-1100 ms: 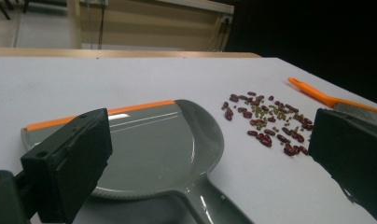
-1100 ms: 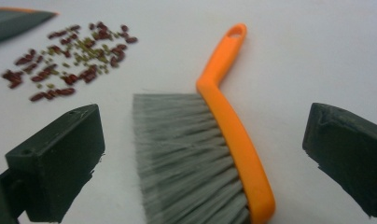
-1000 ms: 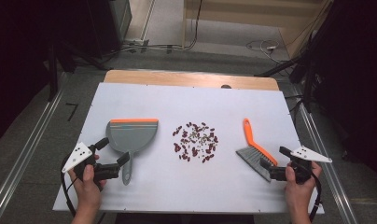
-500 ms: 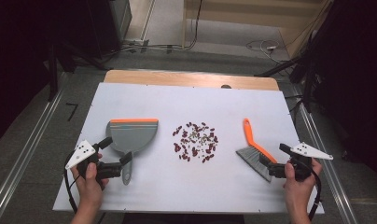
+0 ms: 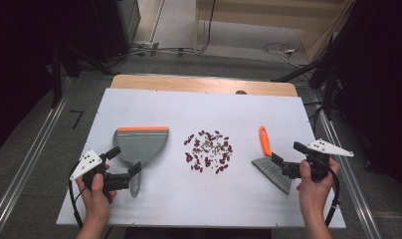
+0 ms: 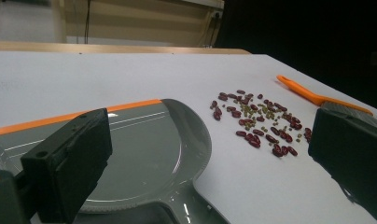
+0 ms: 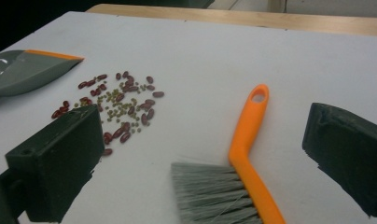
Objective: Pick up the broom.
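A grey dustpan with an orange lip lies left of centre, its handle pointing toward the front edge. My left gripper is open, one jaw on each side of the pan's neck; the dustpan lies between its jaws. A scatter of red and green beans sits mid-table, seen as beans and beans. A brush with an orange handle and grey bristles lies to the right. My right gripper is open around the brush.
The white table has a wooden strip along its far edge. Cables and dark equipment stand on the floor beyond it. Metal rails run along both sides of the table.
My left gripper has edged forward and right, closer around the dustpan's neck. The right gripper has barely moved.
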`<state>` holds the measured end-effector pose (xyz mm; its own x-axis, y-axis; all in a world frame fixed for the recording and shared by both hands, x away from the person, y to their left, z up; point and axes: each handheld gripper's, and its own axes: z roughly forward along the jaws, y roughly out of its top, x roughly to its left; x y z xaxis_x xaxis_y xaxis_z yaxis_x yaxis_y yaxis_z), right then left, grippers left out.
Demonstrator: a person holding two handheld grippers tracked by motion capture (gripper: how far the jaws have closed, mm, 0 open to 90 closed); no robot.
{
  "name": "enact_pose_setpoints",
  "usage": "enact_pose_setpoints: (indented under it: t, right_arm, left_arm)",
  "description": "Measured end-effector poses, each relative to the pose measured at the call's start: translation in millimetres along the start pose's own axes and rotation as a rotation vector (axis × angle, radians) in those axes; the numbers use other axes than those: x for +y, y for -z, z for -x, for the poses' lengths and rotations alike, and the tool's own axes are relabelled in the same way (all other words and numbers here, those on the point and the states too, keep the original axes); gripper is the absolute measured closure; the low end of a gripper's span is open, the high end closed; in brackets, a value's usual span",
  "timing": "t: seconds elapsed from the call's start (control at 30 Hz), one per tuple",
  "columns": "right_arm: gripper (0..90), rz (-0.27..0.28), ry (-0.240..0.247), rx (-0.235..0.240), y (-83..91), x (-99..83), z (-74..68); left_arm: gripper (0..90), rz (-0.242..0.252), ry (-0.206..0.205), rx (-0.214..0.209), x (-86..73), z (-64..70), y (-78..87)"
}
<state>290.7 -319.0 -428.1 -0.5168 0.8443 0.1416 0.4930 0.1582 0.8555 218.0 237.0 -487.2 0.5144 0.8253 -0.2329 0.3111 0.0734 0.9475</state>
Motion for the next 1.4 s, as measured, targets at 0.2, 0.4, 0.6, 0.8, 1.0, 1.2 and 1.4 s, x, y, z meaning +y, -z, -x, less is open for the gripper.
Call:
enact_pose_setpoints:
  t: [0.2, 0.4, 0.6, 0.8, 1.0, 1.2, 1.4]
  right_arm:
    - [0.0, -0.007, 0.014, 0.0, -8.9, 17.6, 6.1]
    - [0.0, 0.0, 0.033, -0.021, -16.6, 35.9, 10.6]
    - [0.0, -0.011, 0.033, -0.033, -25.6, 47.6, 15.8]
    - [4.4, -0.1, -0.015, 0.045, -48.3, 50.8, 23.1]
    - [19.0, -0.234, -0.001, -0.04, -72.9, 45.4, 18.2]
    - [40.3, -0.322, -0.044, -0.073, -86.4, 38.2, 23.1]
    - [43.5, -0.371, -0.07, -0.113, -91.9, 31.2, 29.1]
  left_arm:
    - [0.0, 0.009, -0.006, -0.003, 1.0, 2.5, -0.5]
    - [0.0, -0.001, -0.011, -0.003, 0.2, 4.2, -2.2]
    - [0.0, 0.001, -0.012, -0.004, 0.1, 5.0, -2.7]
    - [0.0, -0.003, -0.012, -0.007, -0.9, 5.0, -1.4]
    - [0.0, -0.01, -0.026, -0.018, -0.6, 7.8, -2.6]
    - [0.0, -0.016, -0.039, -0.026, -0.6, 9.9, -2.9]
    - [0.0, -0.022, -0.039, -0.03, -0.9, 10.1, -3.8]
